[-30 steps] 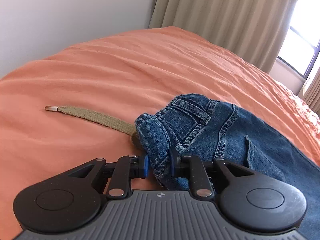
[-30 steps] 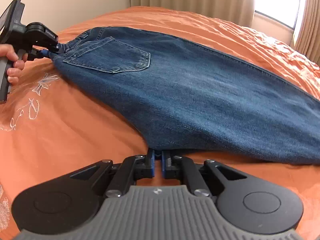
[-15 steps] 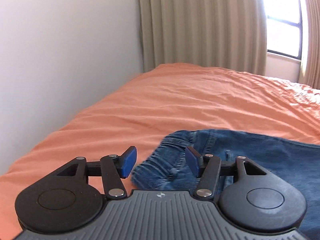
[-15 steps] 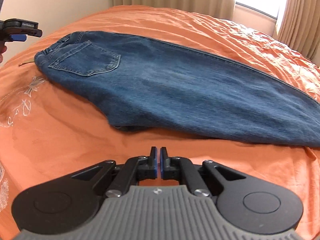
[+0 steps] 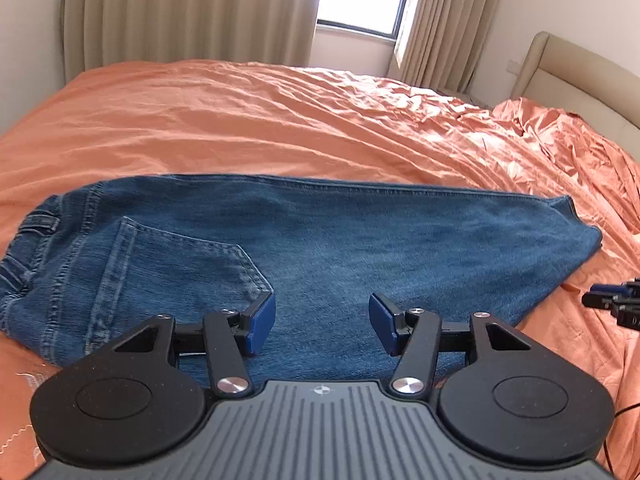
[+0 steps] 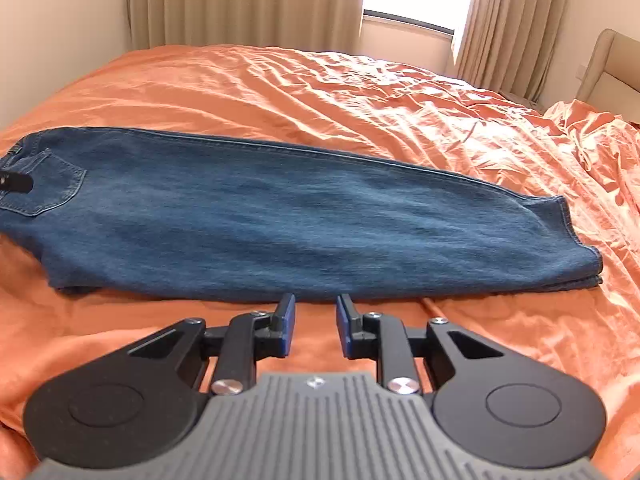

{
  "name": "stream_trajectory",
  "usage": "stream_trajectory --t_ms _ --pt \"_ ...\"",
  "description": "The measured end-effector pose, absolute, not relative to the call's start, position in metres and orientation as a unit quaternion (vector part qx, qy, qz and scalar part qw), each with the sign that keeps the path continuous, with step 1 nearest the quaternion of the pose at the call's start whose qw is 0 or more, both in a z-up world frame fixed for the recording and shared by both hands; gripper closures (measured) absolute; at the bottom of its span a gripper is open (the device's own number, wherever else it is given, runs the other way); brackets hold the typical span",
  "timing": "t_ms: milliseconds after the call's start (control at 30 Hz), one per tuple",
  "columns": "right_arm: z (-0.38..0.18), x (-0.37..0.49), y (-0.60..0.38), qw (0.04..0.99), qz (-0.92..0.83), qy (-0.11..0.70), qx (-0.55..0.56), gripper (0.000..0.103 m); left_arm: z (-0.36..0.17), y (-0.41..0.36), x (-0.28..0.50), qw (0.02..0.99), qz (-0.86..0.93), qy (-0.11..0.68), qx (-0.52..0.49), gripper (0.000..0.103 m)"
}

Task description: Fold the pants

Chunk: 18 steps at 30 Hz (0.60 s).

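Jeans [image 6: 256,216] lie flat on the orange bedspread [image 6: 360,92], already halved lengthwise, one leg stacked on the other. Long axis runs left–right across both views: waistband and back pocket [image 5: 176,276] at the left end, leg hems [image 6: 576,240] at the right.

Left hand-held gripper [image 5: 322,325]: jaws spread wide, nothing between them, poised above the seat area just right of the pocket. Whether the pads touch the denim cannot be told.

Right hand-held gripper [image 6: 312,326]: jaws parted, a narrower gap, empty, over bare bedspread just short of the near long edge of the jeans, about mid-length. In the left wrist view its tips show at the far right, just off the hem end.

Judgement: lengthwise fold done; crosswise fold remains. The coming move turns on the ends of the long axis. The right gripper is nearer the hems, the left nearer the waistband, so the hem end probably gets carried leftward onto the waistband. Risk: the stacked hems separate if only the top layer is pinched.
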State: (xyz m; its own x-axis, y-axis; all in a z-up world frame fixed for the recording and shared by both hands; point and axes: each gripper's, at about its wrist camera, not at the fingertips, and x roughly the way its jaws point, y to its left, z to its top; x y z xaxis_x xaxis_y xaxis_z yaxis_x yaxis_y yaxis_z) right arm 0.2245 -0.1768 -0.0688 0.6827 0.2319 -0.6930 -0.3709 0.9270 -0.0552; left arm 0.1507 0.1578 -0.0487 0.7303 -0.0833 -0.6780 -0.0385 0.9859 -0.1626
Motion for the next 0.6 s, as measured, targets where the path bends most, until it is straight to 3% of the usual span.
stream_trajectory --t_ms 100,200,433,600 --pt "-0.071 0.257 -0.203 0.917 0.151 0.359 -0.079 0.081 -0.063 0.15 0.173 0.914 -0.025 0.393 -0.099 0.042" --pt "-0.076 0.293 -0.225 0.921 0.14 0.358 -0.064 0.071 -0.076 0.143 0.199 0.903 -0.024 0.416 -0.104 0.044" --pt "-0.12 0.396 -0.261 0.905 0.119 0.405 -0.054 0.065 -0.104 0.117 0.272 0.884 -0.017 0.461 -0.078 0.056" --pt "-0.148 0.461 -0.274 0.903 0.107 0.413 -0.049 0.059 -0.115 0.103 0.323 0.882 0.003 0.468 -0.053 0.056"
